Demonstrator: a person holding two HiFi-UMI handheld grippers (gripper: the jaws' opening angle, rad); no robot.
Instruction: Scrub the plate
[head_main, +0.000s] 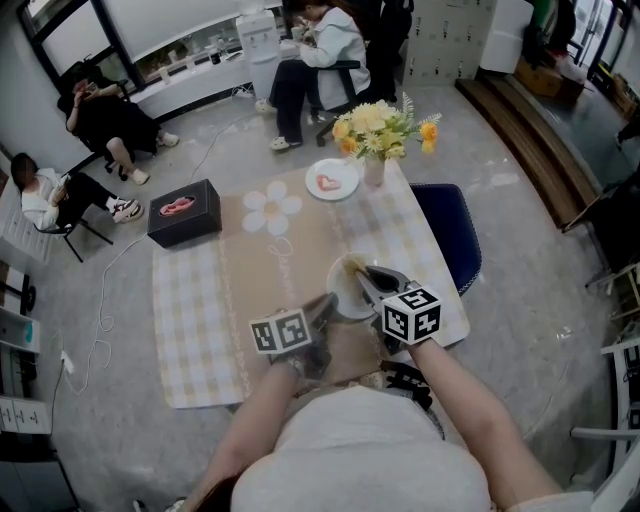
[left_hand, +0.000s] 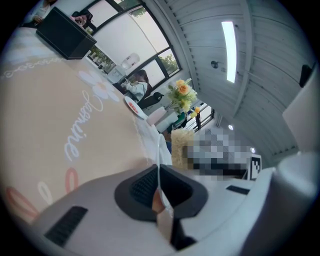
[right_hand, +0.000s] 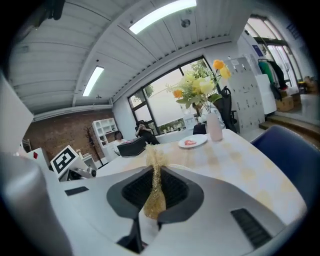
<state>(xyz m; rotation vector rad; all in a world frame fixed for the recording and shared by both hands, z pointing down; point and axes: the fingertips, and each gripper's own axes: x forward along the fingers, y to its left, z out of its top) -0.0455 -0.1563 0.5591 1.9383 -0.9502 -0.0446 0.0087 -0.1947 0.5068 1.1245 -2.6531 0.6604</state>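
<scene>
1. The white plate (head_main: 343, 292) is being held over the tan runner (head_main: 290, 260), towards the near edge of the table (head_main: 195, 330) and a little right of its middle.
2. The plate is being gripped at its near-left rim by the left gripper (head_main: 327, 306).
3. In the left gripper view, the jaws are being pressed together on the thin rim of the plate (left_hand: 159, 157). The rim is being seen edge-on, rising from between the dark pads (left_hand: 142, 187).
4. A golden scrubber (head_main: 352, 266) is being clamped by the right gripper (head_main: 366, 277) at the far-right part of the plate. Whether it is being pressed against the plate cannot be told.
5. In the right gripper view, the jaws are being closed narrowly on the scrubber (right_hand: 154, 175), whose frayed tuft is being left sticking out beyond them.
6. Far across the table, a vase of flowers (head_main: 375, 135) is being shown just right of a small plate (head_main: 331, 180).
7. A black box (head_main: 184, 212) is being shown at the far left, and a blue chair (head_main: 450, 235) beside the table's right edge.
</scene>
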